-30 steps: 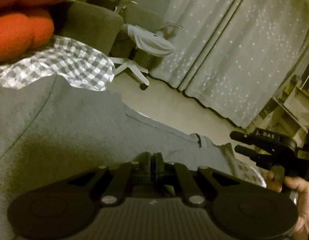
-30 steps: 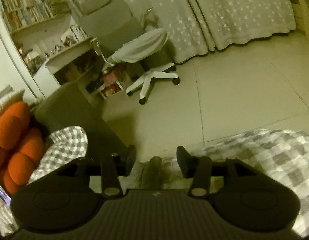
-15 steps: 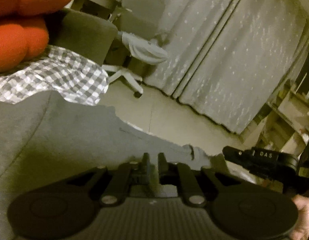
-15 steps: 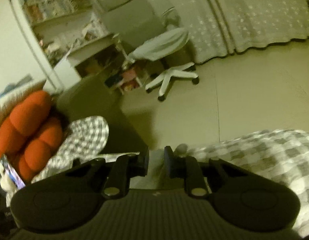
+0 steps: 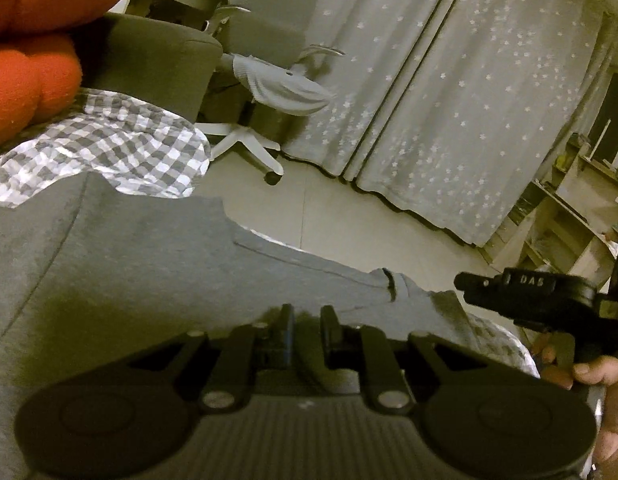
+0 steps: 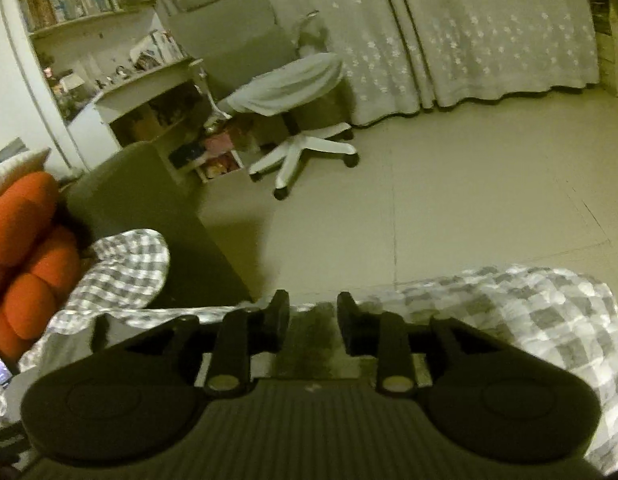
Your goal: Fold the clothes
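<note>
The grey knitted garment (image 5: 141,276) is lying spread across the lower left and centre of the left wrist view, on the grey-and-white checked bedspread (image 5: 121,152), its far edge running toward the lower right.

The left gripper (image 5: 307,322) was clamped shut a second ago; now a narrow gap is showing between its jaws, and the grey cloth is sitting in that gap rather than being squeezed.

The right gripper (image 6: 313,312), low in the centre of its own view, closed partway and is opening again, with dark grey fabric between the jaws, not pinched.

Both tools appear to be letting go, which suggests one fold has just been laid down.

An orange cushion (image 5: 33,40) is filling the upper left.
</note>
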`<state>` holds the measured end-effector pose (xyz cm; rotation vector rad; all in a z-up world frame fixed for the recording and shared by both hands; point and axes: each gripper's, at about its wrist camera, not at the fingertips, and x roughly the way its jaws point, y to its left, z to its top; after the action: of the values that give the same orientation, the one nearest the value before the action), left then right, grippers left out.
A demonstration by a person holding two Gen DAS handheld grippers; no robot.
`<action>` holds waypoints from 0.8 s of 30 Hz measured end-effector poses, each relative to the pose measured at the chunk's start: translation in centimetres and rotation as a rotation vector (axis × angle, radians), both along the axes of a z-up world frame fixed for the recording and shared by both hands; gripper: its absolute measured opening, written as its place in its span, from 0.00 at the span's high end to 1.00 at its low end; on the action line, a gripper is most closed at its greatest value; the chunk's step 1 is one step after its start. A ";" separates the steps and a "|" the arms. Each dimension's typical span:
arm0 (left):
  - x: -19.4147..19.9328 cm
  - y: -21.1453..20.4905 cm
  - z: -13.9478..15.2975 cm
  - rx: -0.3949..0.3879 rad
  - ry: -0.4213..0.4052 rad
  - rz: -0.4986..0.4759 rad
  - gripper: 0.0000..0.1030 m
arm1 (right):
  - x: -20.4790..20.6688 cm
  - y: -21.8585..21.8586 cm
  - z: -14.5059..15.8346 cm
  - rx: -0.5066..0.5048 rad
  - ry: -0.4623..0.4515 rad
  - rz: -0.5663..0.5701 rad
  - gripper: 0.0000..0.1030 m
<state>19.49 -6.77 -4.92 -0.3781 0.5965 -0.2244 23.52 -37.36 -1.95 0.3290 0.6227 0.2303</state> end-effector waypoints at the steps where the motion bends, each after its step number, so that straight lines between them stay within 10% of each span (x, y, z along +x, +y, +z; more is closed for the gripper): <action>1: 0.0 0.0 0.0 -0.001 0.000 0.000 0.86 | 0.0 0.3 0.2 -0.005 -0.003 0.011 0.69; 8: 0.0 -0.6 0.1 0.018 -0.004 -0.015 0.86 | 0.5 3.5 -0.8 -0.229 0.025 0.025 0.61; 11: 0.3 -0.8 0.1 0.027 -0.006 -0.020 0.88 | 0.4 3.5 -1.6 -0.264 0.022 0.026 0.88; 16: 0.6 -1.7 0.4 0.032 -0.020 -0.039 1.00 | -0.3 1.9 -0.8 -0.172 -0.031 0.001 0.91; 20: 1.4 -2.4 -0.2 0.058 0.010 -0.042 1.00 | 0.5 2.0 -1.6 -0.200 0.008 -0.006 0.91; 24: 0.9 -1.7 0.3 0.032 -0.010 -0.025 0.98 | 0.6 0.8 -1.9 -0.124 0.019 -0.032 0.68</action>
<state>20.42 -8.42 -4.59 -0.3383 0.5947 -0.2403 24.09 -36.51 -3.82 0.2220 0.6470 0.1575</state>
